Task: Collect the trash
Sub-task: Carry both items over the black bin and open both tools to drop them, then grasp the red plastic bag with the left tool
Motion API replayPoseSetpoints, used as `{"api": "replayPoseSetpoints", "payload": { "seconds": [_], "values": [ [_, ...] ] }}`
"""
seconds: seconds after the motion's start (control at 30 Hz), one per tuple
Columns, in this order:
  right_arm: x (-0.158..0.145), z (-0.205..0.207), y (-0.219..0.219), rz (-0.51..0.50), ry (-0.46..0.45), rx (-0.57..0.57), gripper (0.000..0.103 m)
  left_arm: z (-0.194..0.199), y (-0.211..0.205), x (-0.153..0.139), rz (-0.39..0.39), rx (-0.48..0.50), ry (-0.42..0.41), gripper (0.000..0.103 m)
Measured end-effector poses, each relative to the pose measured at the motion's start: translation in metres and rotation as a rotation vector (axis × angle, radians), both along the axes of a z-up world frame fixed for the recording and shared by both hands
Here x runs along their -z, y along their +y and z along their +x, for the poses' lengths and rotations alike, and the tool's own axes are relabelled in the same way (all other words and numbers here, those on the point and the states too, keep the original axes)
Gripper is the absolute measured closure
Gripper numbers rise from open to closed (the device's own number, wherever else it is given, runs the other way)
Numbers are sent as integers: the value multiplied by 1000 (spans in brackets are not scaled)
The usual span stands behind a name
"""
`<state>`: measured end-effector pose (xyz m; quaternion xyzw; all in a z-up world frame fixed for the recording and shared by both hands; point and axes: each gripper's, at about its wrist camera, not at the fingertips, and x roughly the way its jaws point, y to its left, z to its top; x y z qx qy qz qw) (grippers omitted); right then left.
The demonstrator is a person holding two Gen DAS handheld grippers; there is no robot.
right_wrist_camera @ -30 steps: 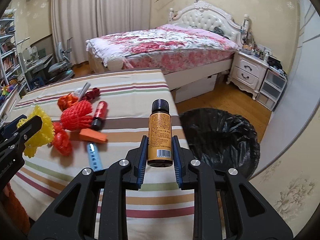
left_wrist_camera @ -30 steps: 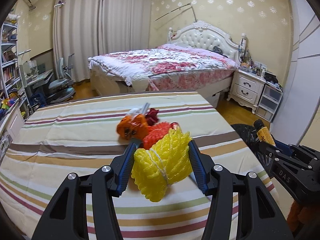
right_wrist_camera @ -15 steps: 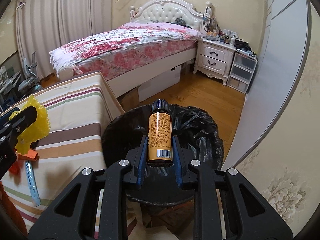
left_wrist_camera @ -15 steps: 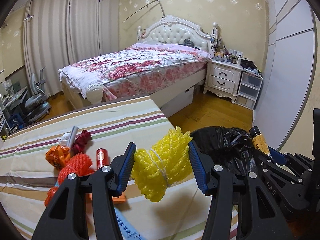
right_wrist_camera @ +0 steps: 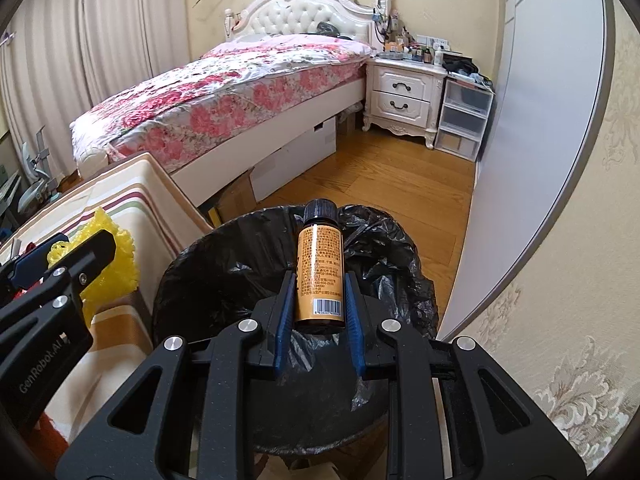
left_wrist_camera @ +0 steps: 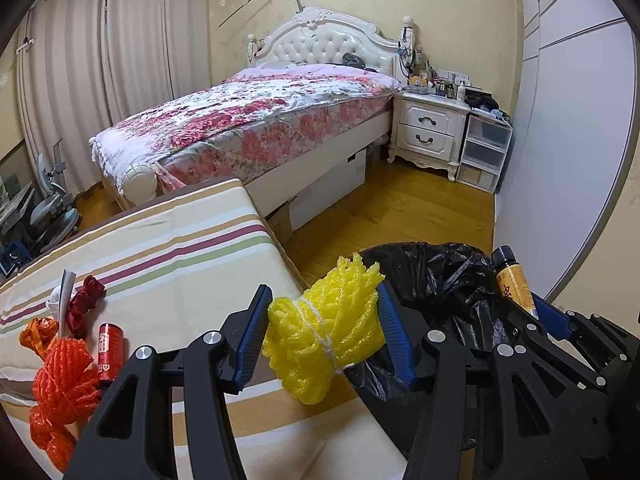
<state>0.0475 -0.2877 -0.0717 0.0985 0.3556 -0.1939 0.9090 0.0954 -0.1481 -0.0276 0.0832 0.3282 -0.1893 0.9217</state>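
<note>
Now the drop-off step is in hand: the black-lined bin (right_wrist_camera: 224,280) beside the striped worktop (left_wrist_camera: 168,248) is reached. The yellow foam net (left_wrist_camera: 324,332) is clenched in the left claw (left_wrist_camera: 320,336) at the bin's edge; the brown bottle (right_wrist_camera: 320,276) is gripped by the right claw (right_wrist_camera: 318,320) over the opening. Next, both grips are to be released.

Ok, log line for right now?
left gripper: holds yellow foam net | right gripper: holds bottle over bin
</note>
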Motion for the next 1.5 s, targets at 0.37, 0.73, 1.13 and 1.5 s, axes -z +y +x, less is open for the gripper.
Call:
{"api": "replayPoseSetpoints", "payload": {
  "seconds": [0.37, 0.73, 1.13, 1.5],
  "values": [
    [13, 10, -16, 33, 18, 51, 80, 11, -15, 12, 48, 5, 29, 34],
    [10, 4, -21, 36, -1, 83, 58, 14, -15, 11, 44, -13, 34, 22],
    [-3, -9, 2, 10, -1, 36, 52, 1, 10, -4, 33, -63, 15, 22],
    [-13, -37, 56, -13, 4, -95, 51, -37, 80, -11, 41, -172, 9, 22]
  ]
}}
